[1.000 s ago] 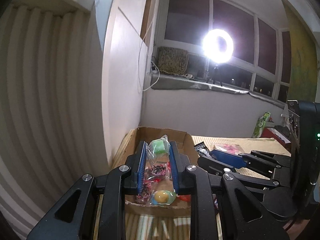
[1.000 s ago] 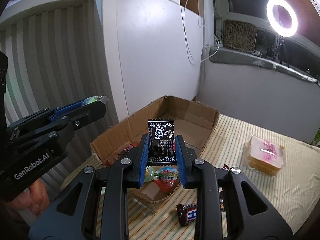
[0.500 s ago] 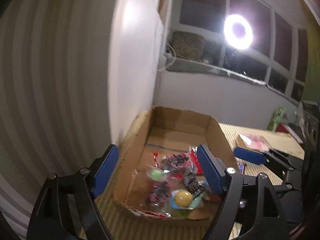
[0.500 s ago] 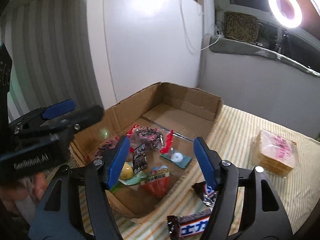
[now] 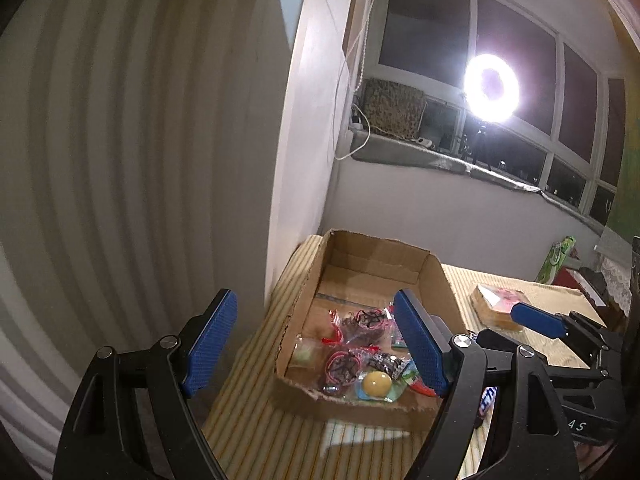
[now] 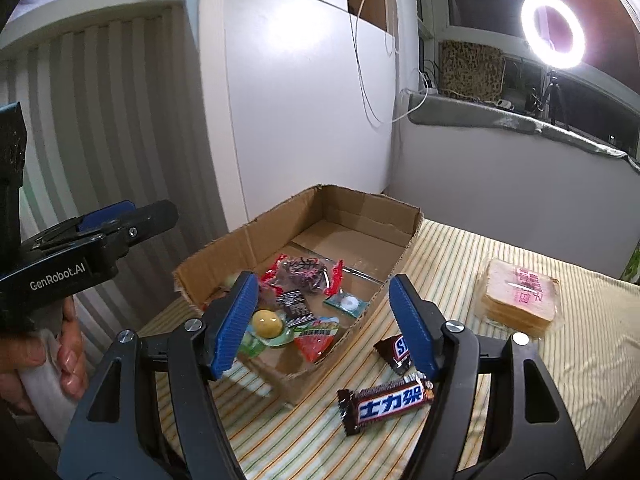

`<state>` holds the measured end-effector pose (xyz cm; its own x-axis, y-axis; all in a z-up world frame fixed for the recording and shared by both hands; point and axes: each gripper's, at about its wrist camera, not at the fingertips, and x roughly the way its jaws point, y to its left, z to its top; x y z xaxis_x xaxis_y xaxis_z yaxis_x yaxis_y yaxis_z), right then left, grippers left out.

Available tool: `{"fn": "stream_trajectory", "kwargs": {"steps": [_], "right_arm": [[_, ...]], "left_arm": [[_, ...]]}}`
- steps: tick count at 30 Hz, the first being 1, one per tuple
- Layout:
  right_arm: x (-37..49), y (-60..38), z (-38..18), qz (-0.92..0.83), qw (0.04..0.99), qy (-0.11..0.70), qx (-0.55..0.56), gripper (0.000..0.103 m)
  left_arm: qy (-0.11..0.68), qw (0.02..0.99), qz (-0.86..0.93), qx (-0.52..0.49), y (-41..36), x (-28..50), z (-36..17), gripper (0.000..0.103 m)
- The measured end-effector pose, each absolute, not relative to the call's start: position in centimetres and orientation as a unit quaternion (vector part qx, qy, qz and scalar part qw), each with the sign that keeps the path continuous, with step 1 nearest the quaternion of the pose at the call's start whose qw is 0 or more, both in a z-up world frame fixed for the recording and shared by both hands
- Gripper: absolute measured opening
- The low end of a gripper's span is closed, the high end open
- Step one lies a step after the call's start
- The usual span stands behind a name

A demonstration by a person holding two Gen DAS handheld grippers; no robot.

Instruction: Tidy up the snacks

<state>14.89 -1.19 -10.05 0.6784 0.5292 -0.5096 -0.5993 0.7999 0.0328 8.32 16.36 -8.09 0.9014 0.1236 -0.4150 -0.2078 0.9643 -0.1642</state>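
Stock on the striped tablecloth (image 6: 500,392), by my count. Cardboard box (image 6: 248,240), one, open-topped, toward the cloth's far-left corner against the wall; it holds a loose heap of wrapped snacks (image 6: 304,300) at its near end, roughly eight, though overlap keeps me from an exact figure. Outside the box, by its near right corner: Snickers bar (image 6: 386,400), one, lying flat; a smaller Snickers piece (image 6: 394,354), one, just beyond it. Bagged toast stack (image 6: 520,298), one, well apart toward the right edge. My right gripper (image 6: 324,324) hangs above the box's near corner with jaws spread wide and nothing in them; my left gripper (image 5: 316,344) likewise wide and bare, over the box's near left side. Handling, as I judge it: the bars are light, fairly firm, with slick crinkly wrappers, best pinched across the narrow middle; toast is soft and crushable, so take it by the bag's edges with a gentle close.
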Motion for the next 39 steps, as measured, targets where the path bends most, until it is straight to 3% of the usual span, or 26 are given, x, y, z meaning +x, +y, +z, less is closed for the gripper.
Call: {"fn": "stream_trajectory", "kwargs": {"steps": [14,25,38,39], "right_arm": [[13.0,-9.8,-9.8,0.269,0.93,0.248,-0.02,0.071],[14.1,-20.5,-11.8,0.182,0.944,0.271,0.048,0.071],[16.1,-19.6,-12.6,0.204,0.929,0.307,0.036,0.072],[16.6,-19.4,-12.9,0.207,0.925,0.318,0.036,0.077]], "left_arm": [[0.207,0.977,0.045,-0.036,9.6,7.4,-6.1,0.081],[0.242,0.969,-0.036,0.024,0.5,10.0,-8.3,0.081],[0.315,0.942,-0.113,0.027,-2.3,11.1,-13.0,0.081],[0.321,0.939,-0.12,0.024,-2.4,11.0,-13.4,0.081]]}}
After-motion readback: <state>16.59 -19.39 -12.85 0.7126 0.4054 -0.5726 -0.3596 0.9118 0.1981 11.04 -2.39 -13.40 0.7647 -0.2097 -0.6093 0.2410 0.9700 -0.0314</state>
